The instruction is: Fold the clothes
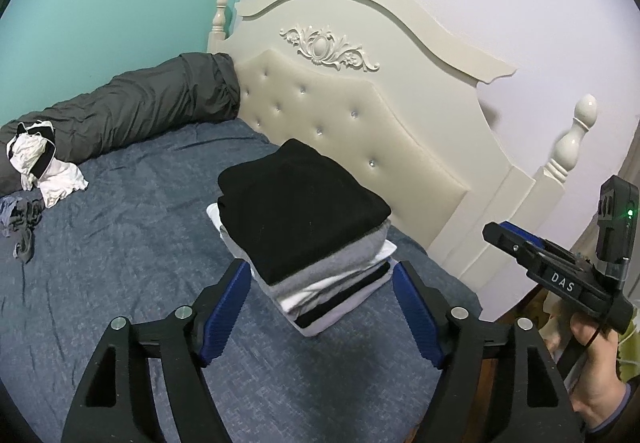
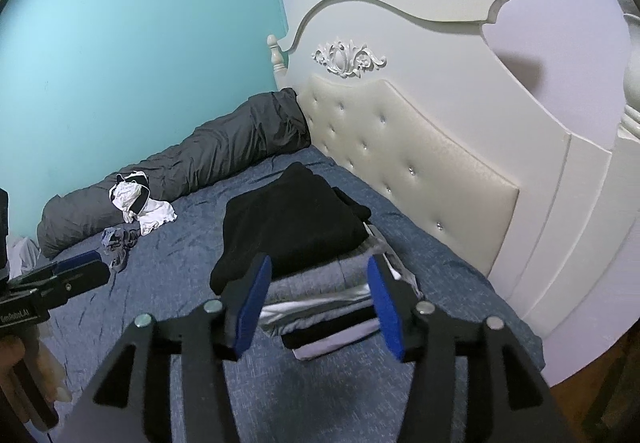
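Left gripper (image 1: 320, 283) spread open before stack of folded clothes (image 1: 308, 231) on blue bedspread (image 1: 120, 263); right gripper (image 1: 496, 233) alongside.

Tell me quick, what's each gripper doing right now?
Left gripper: open, holding nothing, stack just ahead.
Right gripper: open, holding nothing.
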`<move>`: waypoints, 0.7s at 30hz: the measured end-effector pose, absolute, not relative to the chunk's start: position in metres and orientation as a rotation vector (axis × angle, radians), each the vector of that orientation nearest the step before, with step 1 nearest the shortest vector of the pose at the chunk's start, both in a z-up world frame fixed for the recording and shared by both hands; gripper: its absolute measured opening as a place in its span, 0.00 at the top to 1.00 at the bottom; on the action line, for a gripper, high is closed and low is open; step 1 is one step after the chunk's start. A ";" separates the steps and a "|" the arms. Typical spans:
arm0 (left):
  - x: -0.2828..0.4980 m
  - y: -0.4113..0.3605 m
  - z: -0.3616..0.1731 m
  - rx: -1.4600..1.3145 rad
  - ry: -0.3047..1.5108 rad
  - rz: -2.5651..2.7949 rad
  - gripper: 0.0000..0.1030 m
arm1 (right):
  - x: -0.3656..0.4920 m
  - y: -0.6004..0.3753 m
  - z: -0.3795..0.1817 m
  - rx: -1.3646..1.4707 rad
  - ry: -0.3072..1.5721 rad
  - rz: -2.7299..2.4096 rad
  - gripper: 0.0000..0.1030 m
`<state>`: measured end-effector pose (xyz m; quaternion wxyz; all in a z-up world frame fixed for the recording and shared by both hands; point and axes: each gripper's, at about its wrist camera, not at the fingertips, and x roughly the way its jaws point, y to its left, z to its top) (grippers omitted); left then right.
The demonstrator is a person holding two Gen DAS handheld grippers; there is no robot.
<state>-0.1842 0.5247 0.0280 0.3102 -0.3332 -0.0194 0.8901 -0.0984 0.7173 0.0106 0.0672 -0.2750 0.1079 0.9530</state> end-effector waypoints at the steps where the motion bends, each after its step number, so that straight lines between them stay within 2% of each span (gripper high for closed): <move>1: -0.182 0.524 0.029 -0.880 -0.048 2.354 0.23 | -0.096 0.716 0.011 -0.825 0.327 2.869 0.39; 4: -0.175 0.520 0.030 -0.875 -0.040 2.360 0.20 | -0.087 0.714 0.012 -0.807 0.340 2.851 0.31; 9: -0.163 0.515 0.032 -0.862 -0.029 2.368 0.13 | -0.076 0.709 0.013 -0.809 0.343 2.815 0.26; 14: -0.154 0.507 0.032 -0.855 -0.028 2.379 0.10 | -0.061 0.699 0.014 -0.793 0.345 2.805 0.19; 17: -0.149 0.502 0.031 -0.853 -0.029 2.388 0.03 | -0.055 0.694 0.012 -0.801 0.365 2.804 0.15; 21: -0.141 0.492 0.029 -0.847 -0.037 2.402 0.00 | -0.047 0.687 0.012 -0.793 0.368 2.813 0.07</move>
